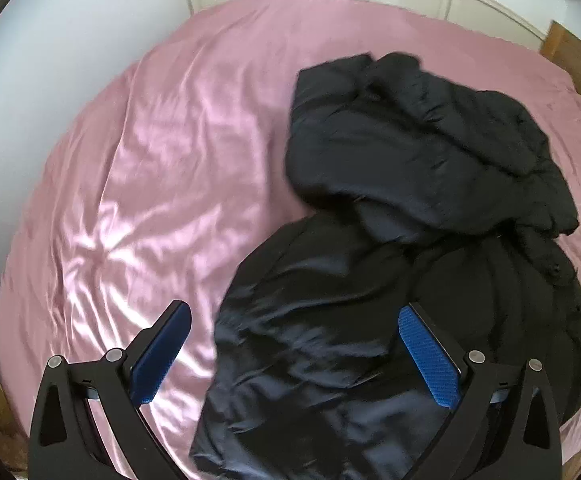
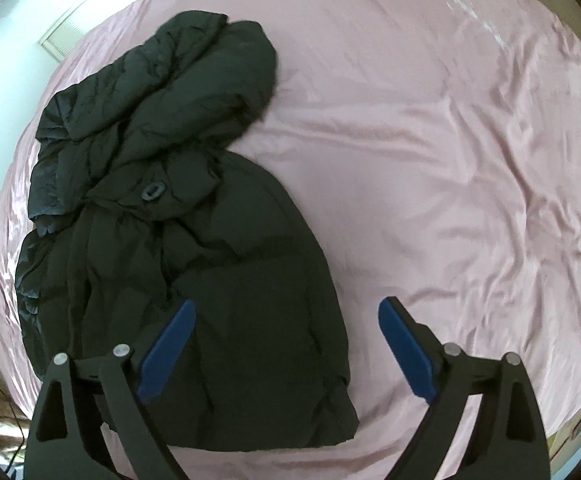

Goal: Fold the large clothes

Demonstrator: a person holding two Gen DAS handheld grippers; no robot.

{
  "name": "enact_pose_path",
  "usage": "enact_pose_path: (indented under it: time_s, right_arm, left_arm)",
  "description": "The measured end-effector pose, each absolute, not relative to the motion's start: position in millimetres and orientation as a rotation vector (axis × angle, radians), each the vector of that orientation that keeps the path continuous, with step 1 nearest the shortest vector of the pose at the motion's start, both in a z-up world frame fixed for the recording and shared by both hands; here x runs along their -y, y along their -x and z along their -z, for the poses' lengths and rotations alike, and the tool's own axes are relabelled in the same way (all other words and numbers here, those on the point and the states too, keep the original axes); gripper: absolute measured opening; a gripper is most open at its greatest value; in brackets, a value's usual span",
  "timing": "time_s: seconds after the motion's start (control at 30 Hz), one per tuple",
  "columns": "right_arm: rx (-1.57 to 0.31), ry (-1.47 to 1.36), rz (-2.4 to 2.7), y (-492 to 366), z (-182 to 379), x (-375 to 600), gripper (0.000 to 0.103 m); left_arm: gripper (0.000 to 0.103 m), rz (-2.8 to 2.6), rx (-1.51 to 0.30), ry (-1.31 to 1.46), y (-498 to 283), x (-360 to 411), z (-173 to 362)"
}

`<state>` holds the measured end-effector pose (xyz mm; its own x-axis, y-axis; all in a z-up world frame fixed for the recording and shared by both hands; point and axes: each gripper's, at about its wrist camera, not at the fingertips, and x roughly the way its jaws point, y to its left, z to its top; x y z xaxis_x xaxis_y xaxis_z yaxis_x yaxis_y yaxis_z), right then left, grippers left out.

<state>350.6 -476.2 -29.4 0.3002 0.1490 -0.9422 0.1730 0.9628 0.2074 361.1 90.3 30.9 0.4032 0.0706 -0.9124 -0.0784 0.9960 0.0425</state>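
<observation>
A: With both pairs of jaws spread wide and empty, left gripper (image 1: 294, 318) and right gripper (image 2: 286, 312) hovering above the black padded coat (image 2: 210, 280).

B: Lying crumpled on the pink sheet (image 2: 430, 160), hood bunched up top. Maybe 1 rough fold; most left.

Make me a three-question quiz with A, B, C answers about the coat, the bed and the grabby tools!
1. Where does the black coat lie?
A. on the pink bedsheet
B. on a chair
C. in a basket

2. What colour are the tools' pads?
A. red
B. blue
C. yellow

3. How are the left tool and right tool?
A. both shut on the coat
B. one shut
C. both open, holding nothing

Answers: 1 A, the sheet shows all round the coat. 2 B, blue on every finger. 3 C, the fingers stand wide apart.
</observation>
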Motion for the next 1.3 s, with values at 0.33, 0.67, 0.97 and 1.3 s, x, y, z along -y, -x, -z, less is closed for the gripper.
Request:
enact_pose_path:
  time_s: [0.33,0.67,0.97,1.3]
  right_arm:
    - [-1.405,-0.481,-0.04,-325,79,499,0.099]
    - [-1.449,-0.672,-0.09,-306,114,509,0.1]
    - [-1.494,-0.666,-0.179,-311,124,501,0.101]
    - [-1.529,-0.692,-0.245,-326,145,508,0.101]
  left_arm:
    - [0.102,-0.085,-1.325,0.145,-336,-168,19]
    - [0.102,-0.041,-1.422,0.424,-306,-240,67]
    - [0.102,0.116,-1.427,0.675,-306,-248,107]
    - [0.102,0.3,-1.41,0.911,-298,-259,133]
